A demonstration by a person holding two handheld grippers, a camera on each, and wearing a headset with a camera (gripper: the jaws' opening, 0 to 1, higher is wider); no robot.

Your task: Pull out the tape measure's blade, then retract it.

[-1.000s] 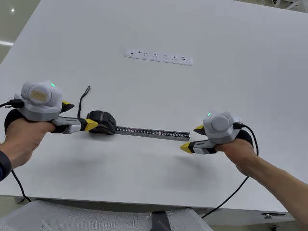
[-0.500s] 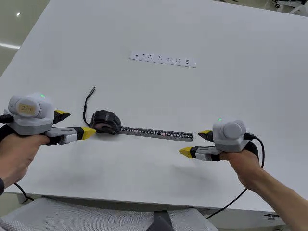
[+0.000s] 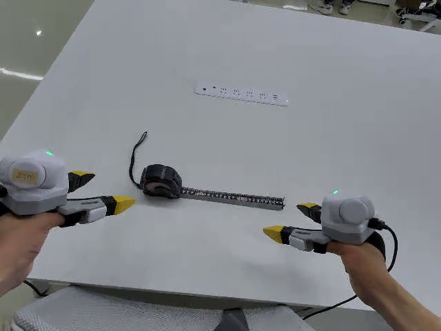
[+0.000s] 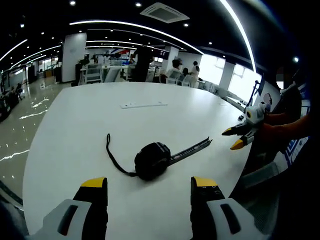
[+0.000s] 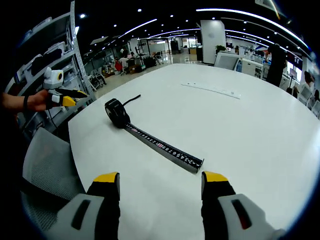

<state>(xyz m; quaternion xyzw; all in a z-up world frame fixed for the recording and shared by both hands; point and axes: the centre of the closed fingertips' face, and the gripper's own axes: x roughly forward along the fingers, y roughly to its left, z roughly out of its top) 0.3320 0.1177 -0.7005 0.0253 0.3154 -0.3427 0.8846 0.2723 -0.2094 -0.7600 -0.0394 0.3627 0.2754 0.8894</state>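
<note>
At the bottom of the head view, the left gripper (image 3: 103, 189), a grey handheld tool with black, yellow-tipped jaws, sits at the lower left in a person's hand. The right gripper (image 3: 291, 219), of the same build, sits at the lower right. Both have their jaws spread wide with nothing between them, and each gripper view shows its own two tips well apart over bare tabletop. They point inward towards each other, one at each end of the tape. That suits one gripper steadying the case while the other tends the blade.

Just above them, across the middle of the frame, lies the black round-cased tape measure (image 3: 160, 181) on the white workbench (image 3: 358, 138). Its dark printed blade (image 3: 234, 199) is drawn out flat to the right. Nothing grips it, so a lock or friction probably keeps it out; the pulling looks done and the retracting is not yet done.

The case lies near the left gripper's tips, up and to their right, but apart from them. In the left gripper view it sits just above the gap between the jaws. The blade's free end lies near the right gripper, up and to its left, without touching.

Higher up, a thin black wrist strap (image 3: 135, 155) curls from the case towards the upper left. A white power strip (image 3: 241, 94) lies at upper centre, well apart from everything else.
</note>
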